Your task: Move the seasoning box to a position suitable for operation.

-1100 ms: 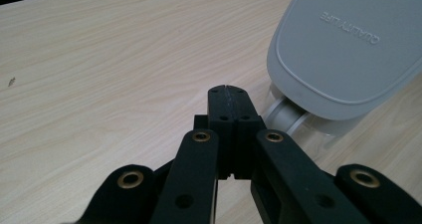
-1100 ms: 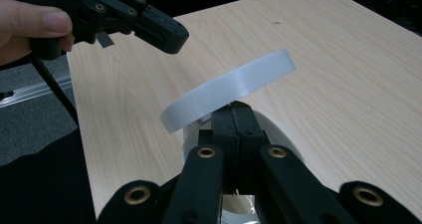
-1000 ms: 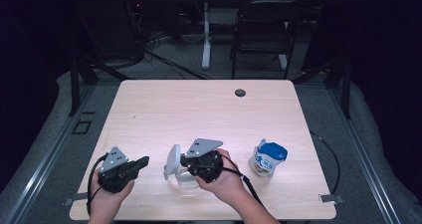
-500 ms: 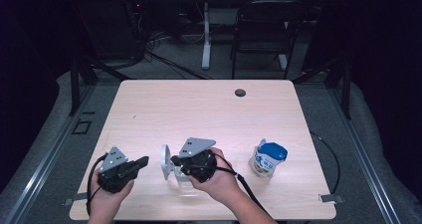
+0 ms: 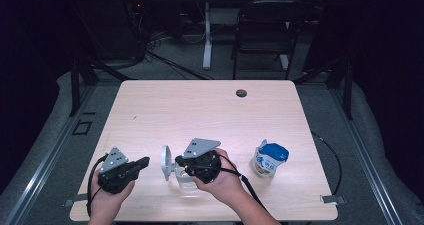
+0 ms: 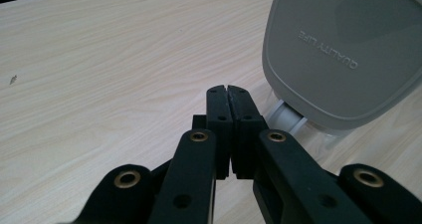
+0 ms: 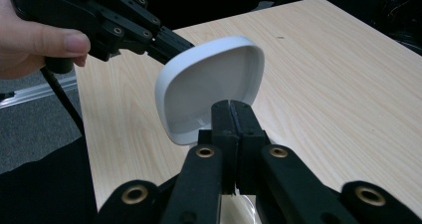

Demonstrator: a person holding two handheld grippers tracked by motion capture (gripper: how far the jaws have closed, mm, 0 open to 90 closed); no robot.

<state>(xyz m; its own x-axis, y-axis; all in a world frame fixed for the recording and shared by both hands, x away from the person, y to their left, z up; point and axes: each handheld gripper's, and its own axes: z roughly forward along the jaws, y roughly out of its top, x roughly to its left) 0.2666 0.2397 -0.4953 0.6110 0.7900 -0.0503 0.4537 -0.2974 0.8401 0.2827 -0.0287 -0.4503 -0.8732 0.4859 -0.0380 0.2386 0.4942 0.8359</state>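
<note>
Plastic mirror (image 5: pixel 166 161) standing on the desk (image 5: pixel 210 110) between my shut, empty left hand-held gripper (image 5: pixel 141 162) and right hand-held gripper (image 7: pixel 232 109) looks light, slick and tippy, so I'd grab its clear base.

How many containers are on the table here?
2: a clear container with its grey lid flipped up under the right hand-held gripper, and a blue-capped pouch standing to its right. None looks hidden.

A: What is seen near the table's front edge?
B: A clear container (image 5: pixel 186 181) with a hinged grey-white lid (image 5: pixel 166 162) is seen there.
A: How is the lid posed?
B: It is stood upright, swung open to the left; "QUALITY LIFE" is printed on its grey outer face.
</note>
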